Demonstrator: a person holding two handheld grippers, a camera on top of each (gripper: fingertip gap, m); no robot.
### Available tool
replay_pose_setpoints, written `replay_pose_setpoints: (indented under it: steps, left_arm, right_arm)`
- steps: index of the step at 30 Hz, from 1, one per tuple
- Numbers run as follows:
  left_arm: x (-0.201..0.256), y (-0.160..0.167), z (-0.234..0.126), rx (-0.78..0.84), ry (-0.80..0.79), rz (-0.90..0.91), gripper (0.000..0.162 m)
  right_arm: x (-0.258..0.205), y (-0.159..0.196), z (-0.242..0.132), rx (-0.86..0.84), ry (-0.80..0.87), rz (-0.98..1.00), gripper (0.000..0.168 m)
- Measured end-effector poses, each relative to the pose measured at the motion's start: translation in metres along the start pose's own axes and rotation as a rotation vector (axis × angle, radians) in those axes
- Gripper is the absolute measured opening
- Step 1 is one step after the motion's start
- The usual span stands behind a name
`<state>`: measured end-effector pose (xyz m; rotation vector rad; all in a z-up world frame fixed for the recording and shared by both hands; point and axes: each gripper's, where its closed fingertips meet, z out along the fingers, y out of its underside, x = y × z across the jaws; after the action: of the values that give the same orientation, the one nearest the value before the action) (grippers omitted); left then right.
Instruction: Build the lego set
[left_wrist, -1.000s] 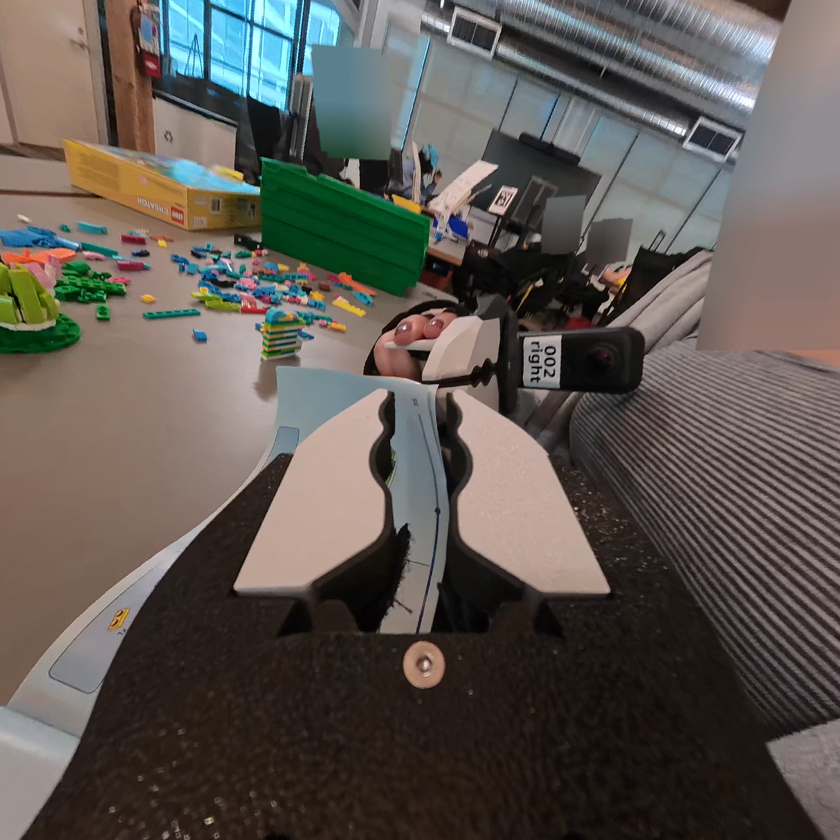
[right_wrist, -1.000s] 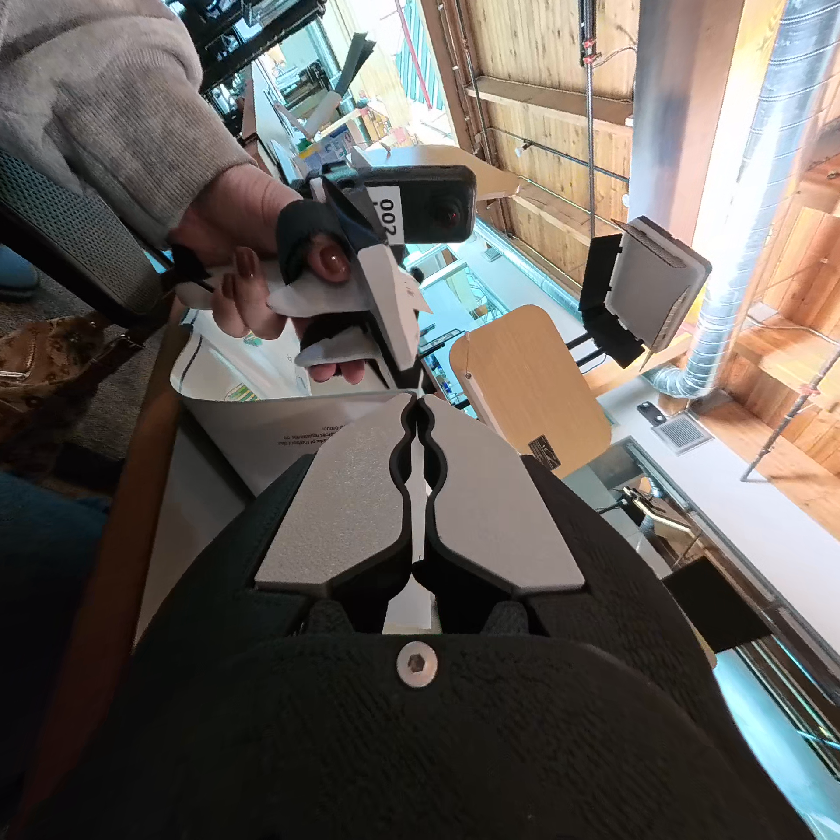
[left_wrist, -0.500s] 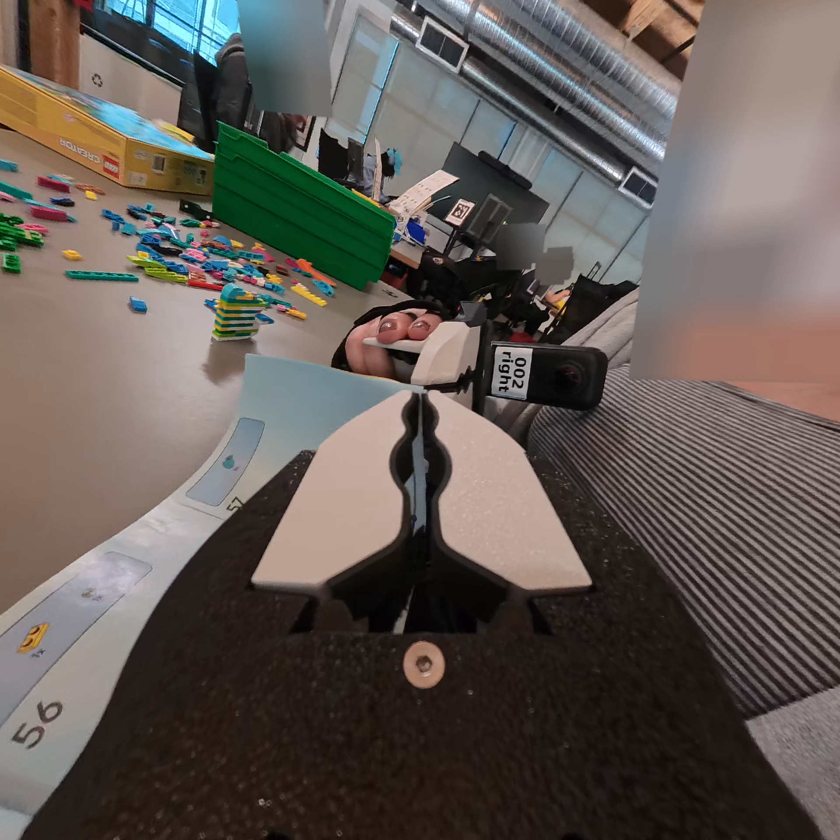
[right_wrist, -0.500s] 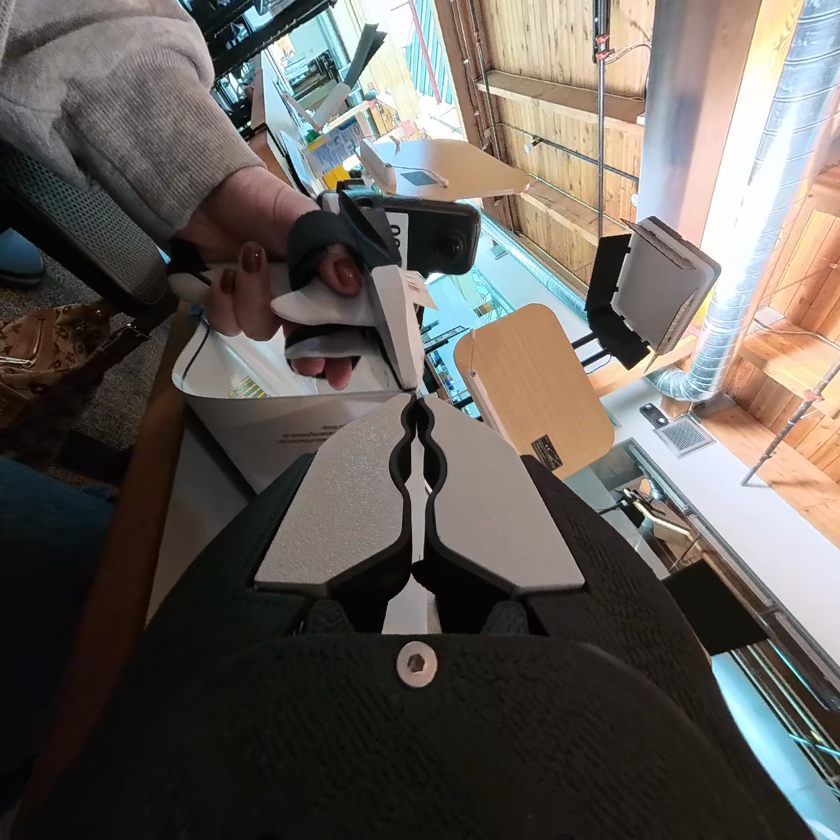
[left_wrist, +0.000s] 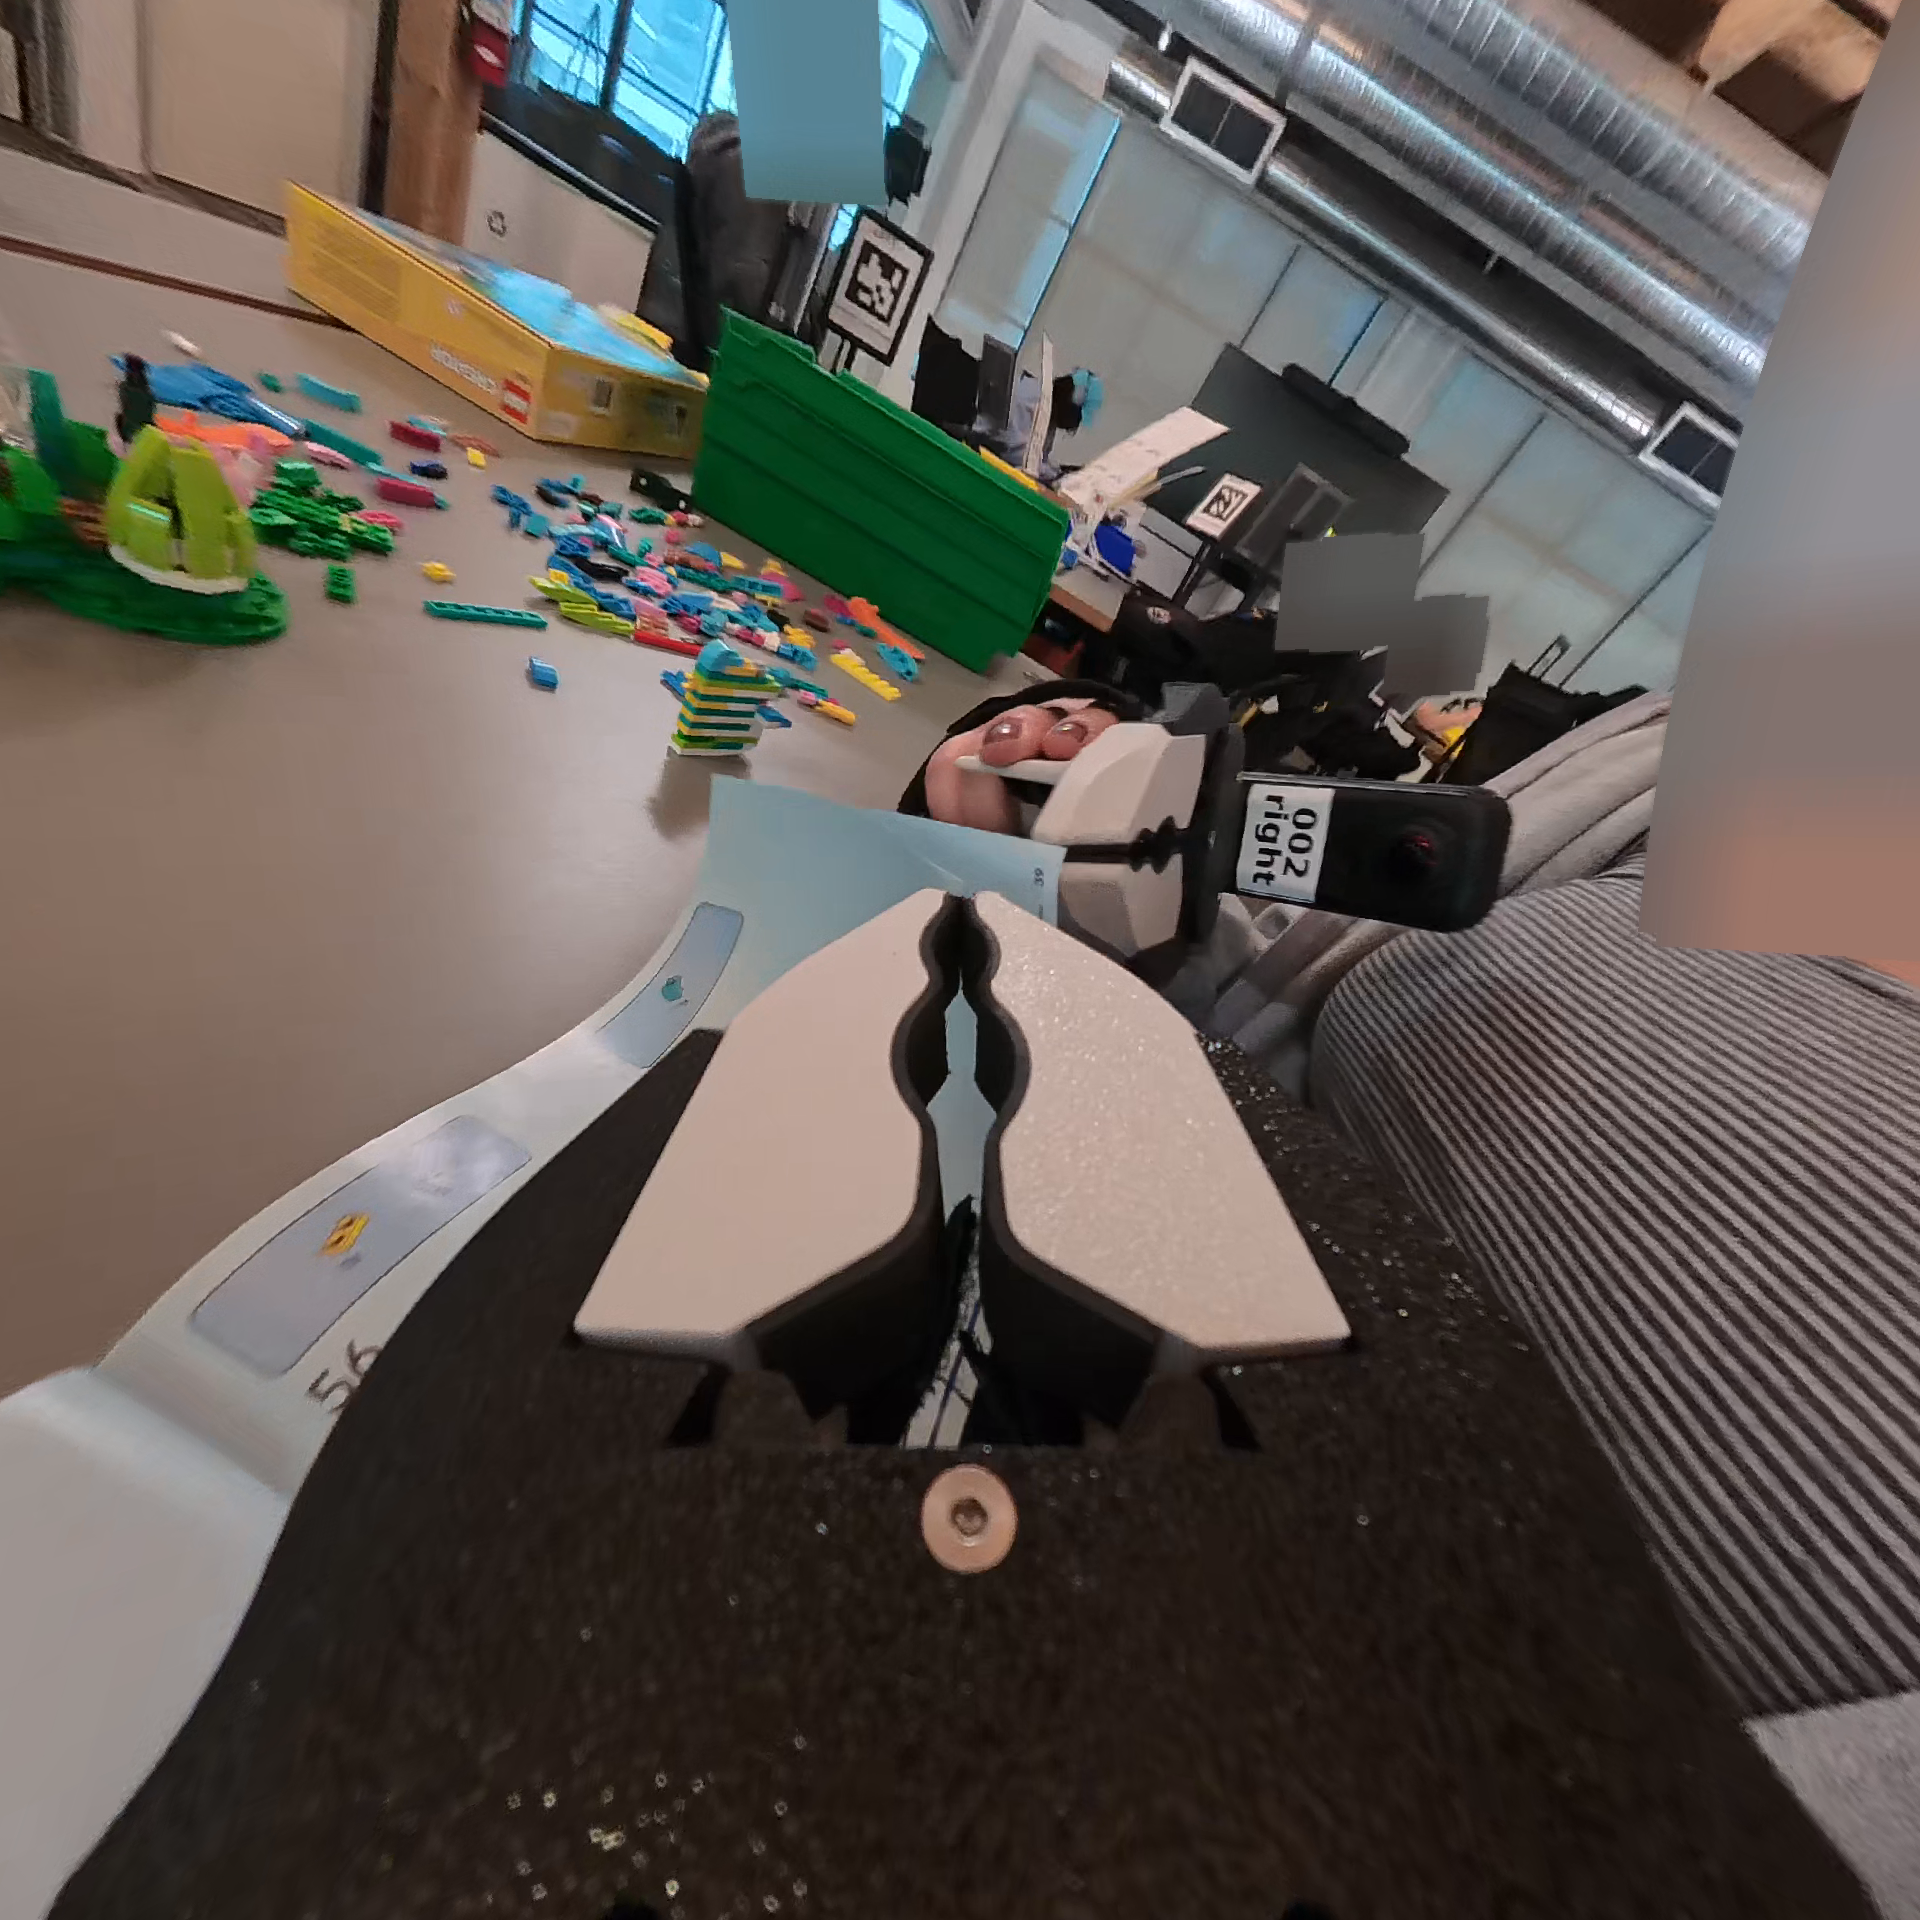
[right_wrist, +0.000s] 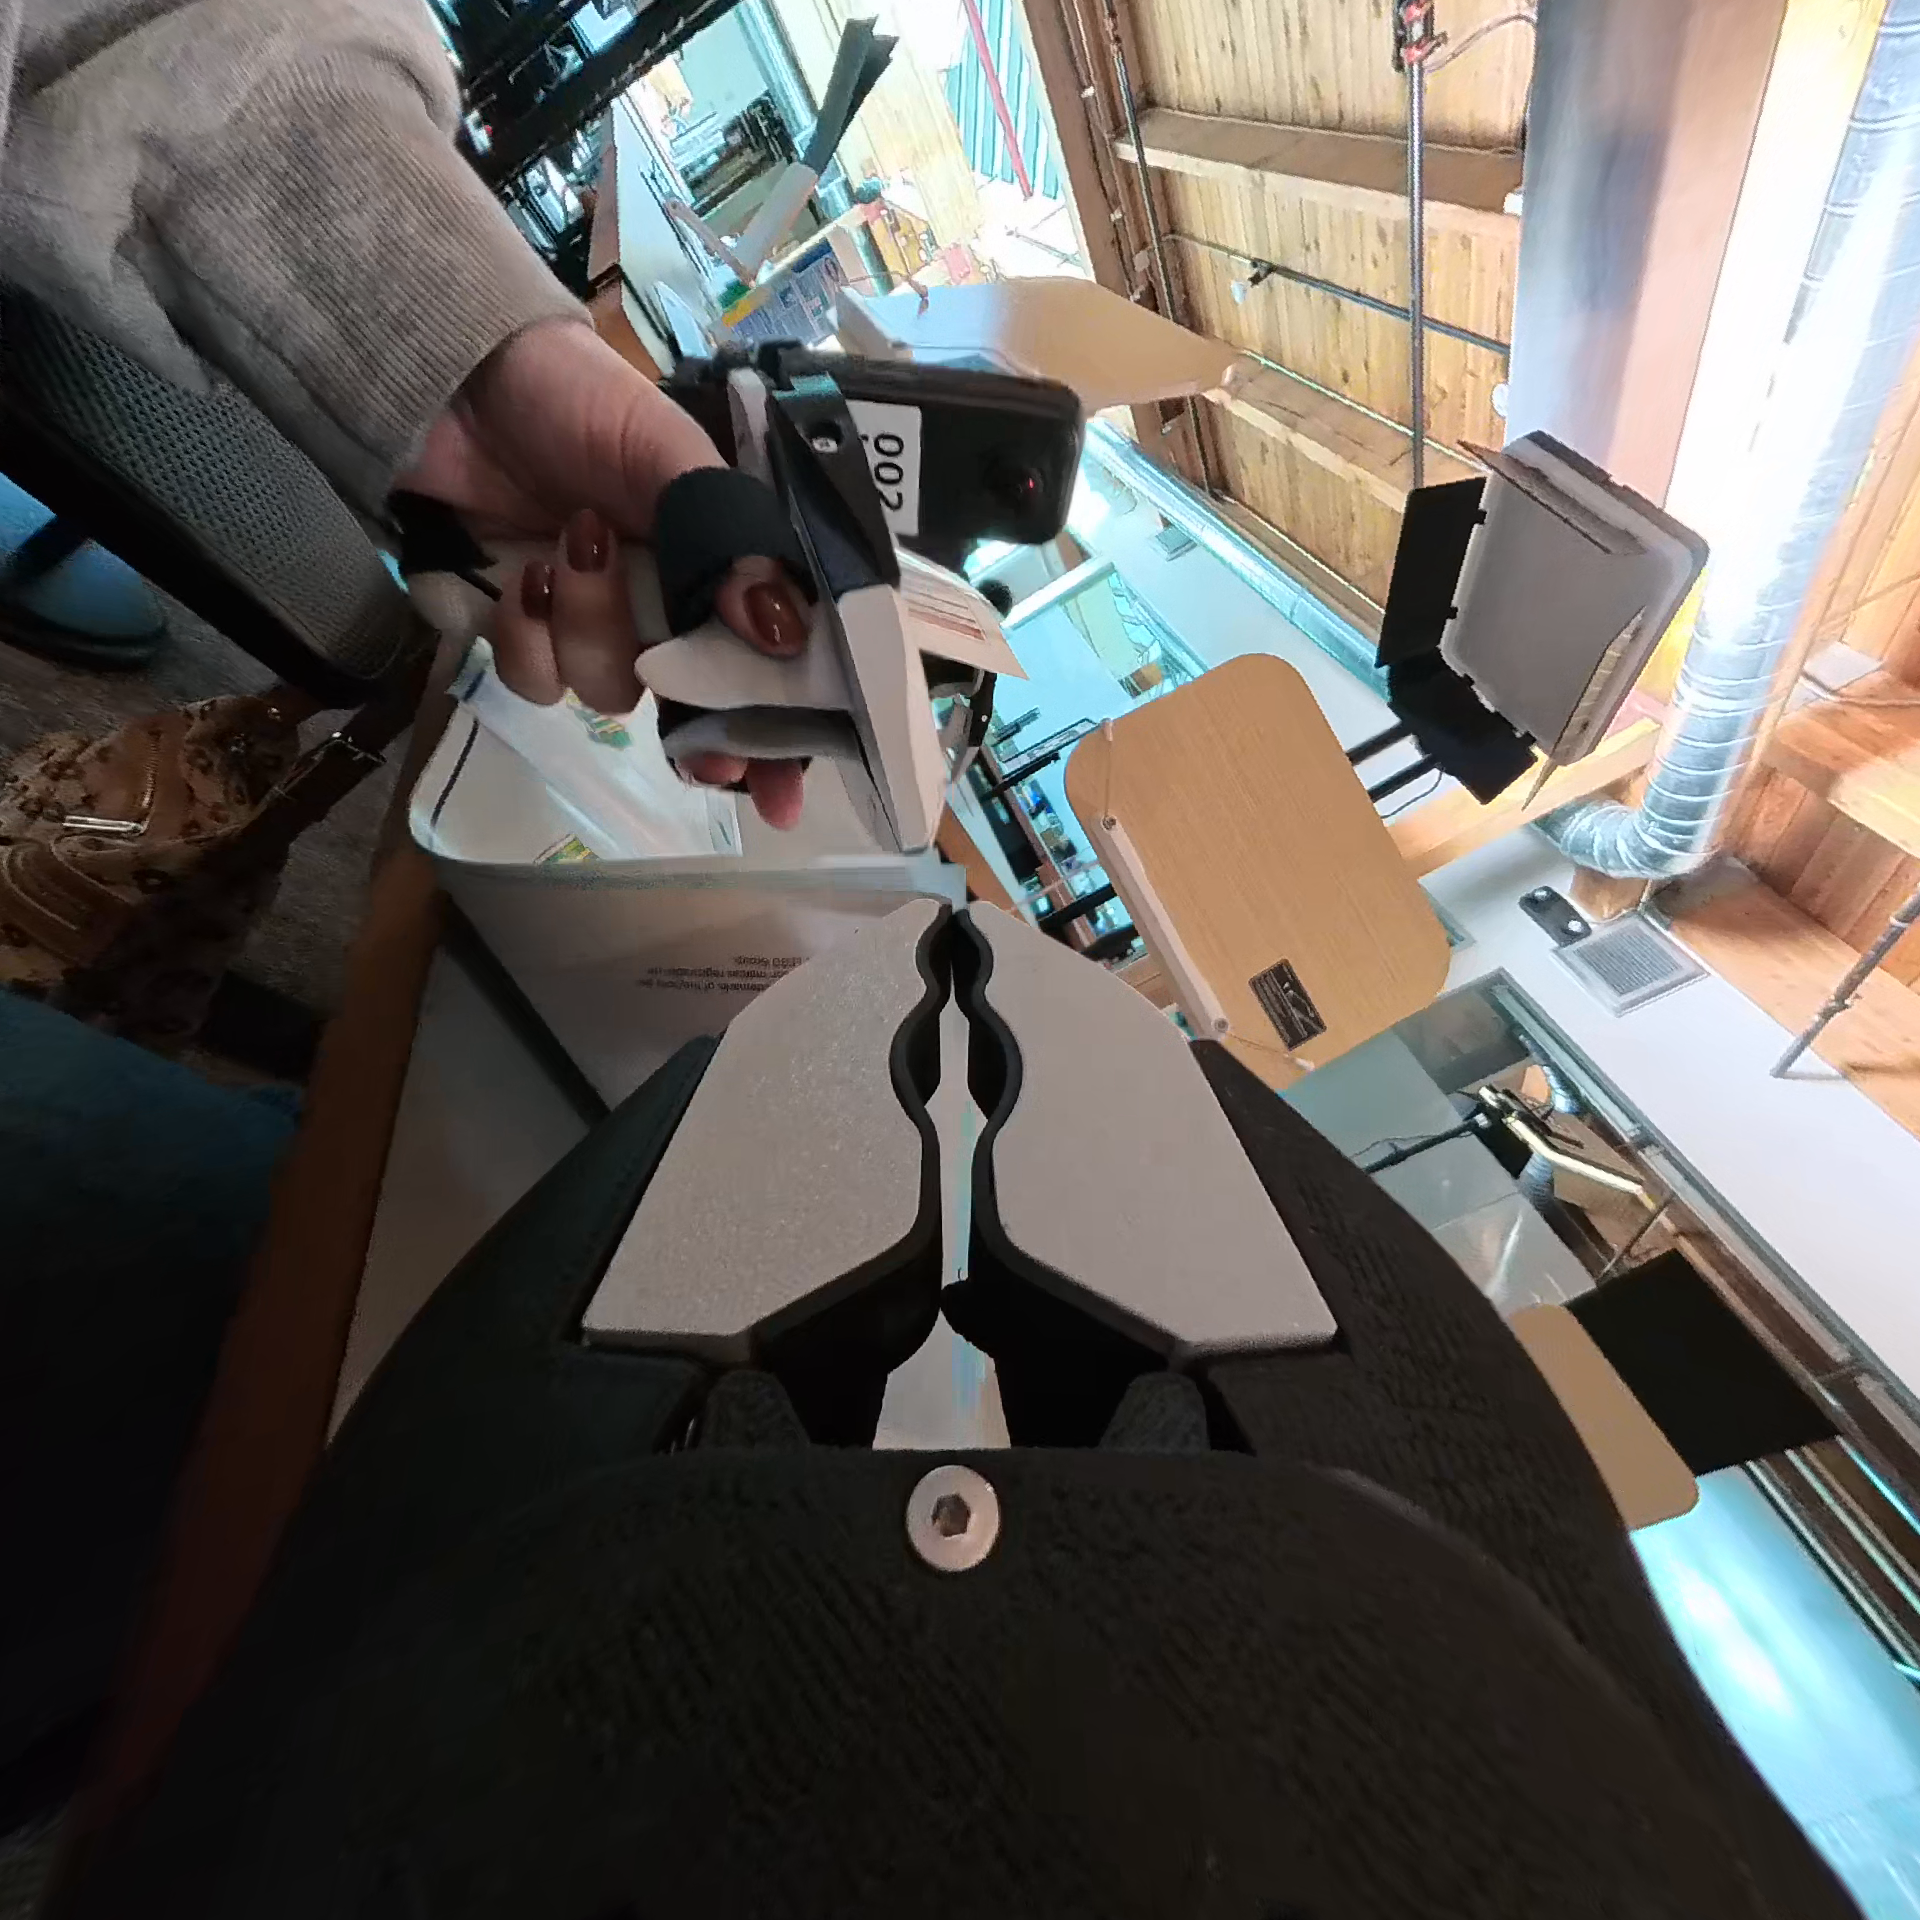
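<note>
Pinching the instruction booklet (left_wrist: 831, 862) edge-on, both the left gripper (left_wrist: 958, 914) and right gripper (right_wrist: 953, 914) are clenched on pages running straight ahead between their fingertips.

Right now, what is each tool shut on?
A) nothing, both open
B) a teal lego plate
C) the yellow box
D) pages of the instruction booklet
D: the left tool and the right tool each have their fingers pressed together on a thin sheet of the instruction booklet, while the loose lego pieces and the yellow box lie untouched farther back on the table.
</note>
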<state>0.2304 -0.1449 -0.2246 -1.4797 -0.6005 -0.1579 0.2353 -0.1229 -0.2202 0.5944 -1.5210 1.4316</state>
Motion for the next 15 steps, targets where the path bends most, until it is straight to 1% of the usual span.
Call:
replay_pose_setpoints:
  steps: [1,4,7,9,11,13,15]
  left_arm:
    - [0.001,-0.002,-0.003,0.01,0.003,-0.005,0.0]
    - [-0.001,-0.003,-0.007,0.02,-0.012,-0.005,0.0]
    - [-0.004,-0.003,-0.013,0.021,-0.051,0.0,0.0]
    - [-0.006,-0.004,-0.021,0.025,-0.087,-0.001,0.0]
    - [-0.008,-0.007,-0.031,0.036,-0.124,0.0,0.0]
    - [-0.008,-0.011,-0.041,0.058,-0.143,0.0,0.0]
    - [-0.005,-0.016,-0.048,0.085,-0.137,0.0,0.0]
  right_arm:
    - [0.0,0.002,-0.001,-0.005,-0.006,0.009,0.0]
    - [-0.002,0.007,-0.002,-0.029,-0.044,0.028,0.0]
    - [-0.01,0.021,-0.009,-0.114,-0.136,0.055,0.0]
    - [-0.014,0.033,-0.018,-0.19,-0.221,0.14,0.0]
    - [-0.019,0.044,-0.029,-0.273,-0.32,0.279,0.001]
    - [-0.024,0.049,-0.04,-0.336,-0.405,0.442,0.017]
    - [-0.023,0.047,-0.046,-0.351,-0.443,0.572,0.034]
